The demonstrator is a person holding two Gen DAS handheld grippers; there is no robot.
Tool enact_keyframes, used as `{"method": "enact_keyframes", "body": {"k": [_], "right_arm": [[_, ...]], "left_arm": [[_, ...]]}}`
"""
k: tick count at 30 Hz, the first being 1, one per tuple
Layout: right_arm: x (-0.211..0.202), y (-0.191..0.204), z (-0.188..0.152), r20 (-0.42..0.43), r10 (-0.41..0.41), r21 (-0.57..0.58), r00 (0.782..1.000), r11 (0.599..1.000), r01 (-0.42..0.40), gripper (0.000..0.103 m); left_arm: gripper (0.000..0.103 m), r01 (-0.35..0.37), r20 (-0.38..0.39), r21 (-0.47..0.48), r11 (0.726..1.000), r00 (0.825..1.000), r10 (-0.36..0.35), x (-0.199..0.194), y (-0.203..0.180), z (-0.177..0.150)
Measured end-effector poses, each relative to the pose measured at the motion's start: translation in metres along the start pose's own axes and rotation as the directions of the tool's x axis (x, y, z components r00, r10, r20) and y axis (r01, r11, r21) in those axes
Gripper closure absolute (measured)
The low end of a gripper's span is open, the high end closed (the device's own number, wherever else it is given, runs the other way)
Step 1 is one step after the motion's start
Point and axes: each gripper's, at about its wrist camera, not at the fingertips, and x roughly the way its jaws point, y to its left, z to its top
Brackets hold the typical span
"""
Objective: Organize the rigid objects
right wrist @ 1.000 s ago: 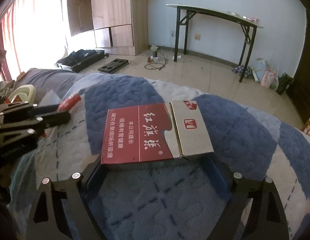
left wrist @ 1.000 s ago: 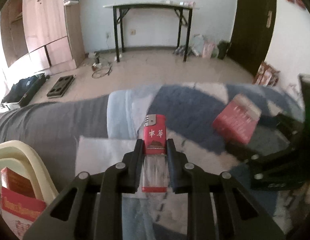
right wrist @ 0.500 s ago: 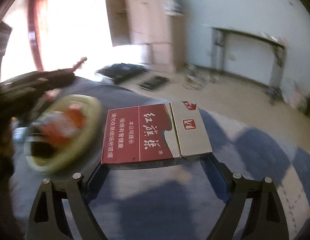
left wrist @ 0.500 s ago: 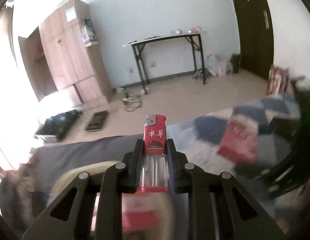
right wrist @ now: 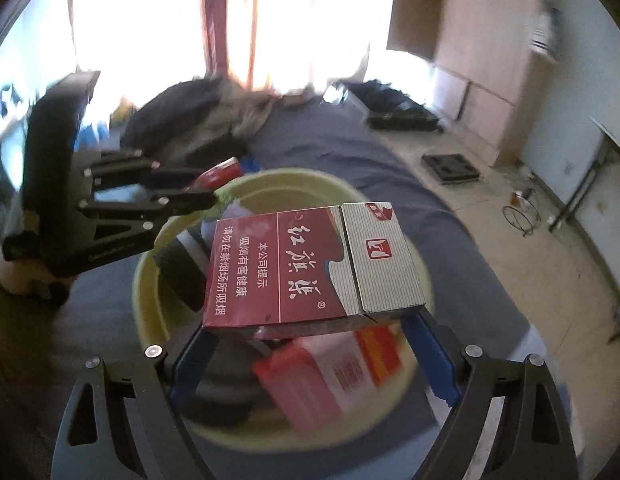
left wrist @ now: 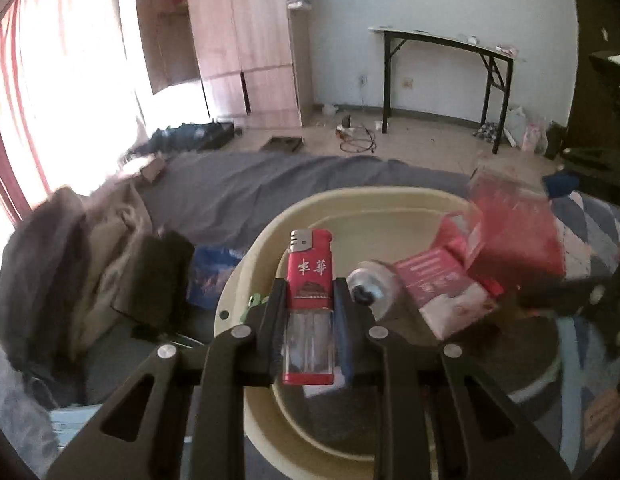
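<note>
The cream basin (left wrist: 246, 280) is sitting on a bed with a grey sheet (left wrist: 246, 196), and everything here is placed against it. Left of the basin, a heap of dark clothes (left wrist: 70, 264) is crowding the bed's edge; beyond its far rim the grey sheet is lying bare up to the floor, giving open room.

Over the basin's left part, the left gripper (left wrist: 310, 300) is clamping a red lighter (left wrist: 310, 276) tight between its pads, metal cap pointing away and clear tank toward the camera. The white characters 中華 are showing on its red sleeve. Over the basin's middle, the right gripper (right wrist: 310, 332) is standing wide and gripping a dark-red and grey-striped cigarette pack (right wrist: 310, 268) by its two short ends, flat face up. The pack is reading 红旗渠, with a warning line 吸烟有害健康.

The left wrist view is showing a silver tube end (left wrist: 368, 288) and red-and-white packs (left wrist: 446, 288) lying inside the basin, with the held pack only a red blur at right. The right wrist view is showing the left gripper (right wrist: 206, 192) from the side at the basin's far-left rim, and a blurred red-and-white pack (right wrist: 330, 372) beneath the held one, possibly resting on the basin's floor.
</note>
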Motion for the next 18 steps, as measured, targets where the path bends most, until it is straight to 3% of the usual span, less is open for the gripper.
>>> {"method": "enact_keyframes", "body": {"k": [4, 10, 12, 13, 17, 18], "right_arm": [[0.046, 0.002, 0.017, -0.140, -0.016, -0.015, 0.990, 1.000, 0.014, 0.014], [0.069, 0.010, 0.039, -0.180, -0.019, -0.040, 0.984, 0.999, 0.012, 0.012], [0.069, 0.010, 0.036, -0.172, -0.040, -0.073, 0.984, 0.997, 0.028, 0.009], [0.069, 0.011, 0.034, -0.166, -0.041, -0.076, 0.985, 0.997, 0.029, 0.006], [0.049, 0.021, 0.035, -0.096, -0.082, -0.094, 0.992, 0.993, 0.073, 0.000], [0.030, 0.021, 0.034, -0.049, -0.079, -0.094, 0.996, 0.993, 0.074, 0.000]], "left_arm": [[0.079, 0.043, -0.067, -0.049, 0.998, 0.997, -0.046, 0.030, 0.015, -0.010], [0.076, 0.062, -0.049, -0.098, 0.993, 0.997, -0.067, 0.021, 0.017, -0.012], [0.052, 0.017, -0.041, -0.106, 0.994, 0.999, -0.022, 0.016, 0.018, -0.014], [0.045, -0.001, -0.032, -0.107, 0.994, 0.999, -0.003, 0.011, 0.019, -0.014], [0.002, -0.032, 0.067, -0.130, 0.991, 0.997, 0.041, -0.031, 0.010, -0.003], [0.000, -0.035, 0.107, -0.135, 0.990, 0.993, 0.049, -0.047, 0.006, -0.002]]}}
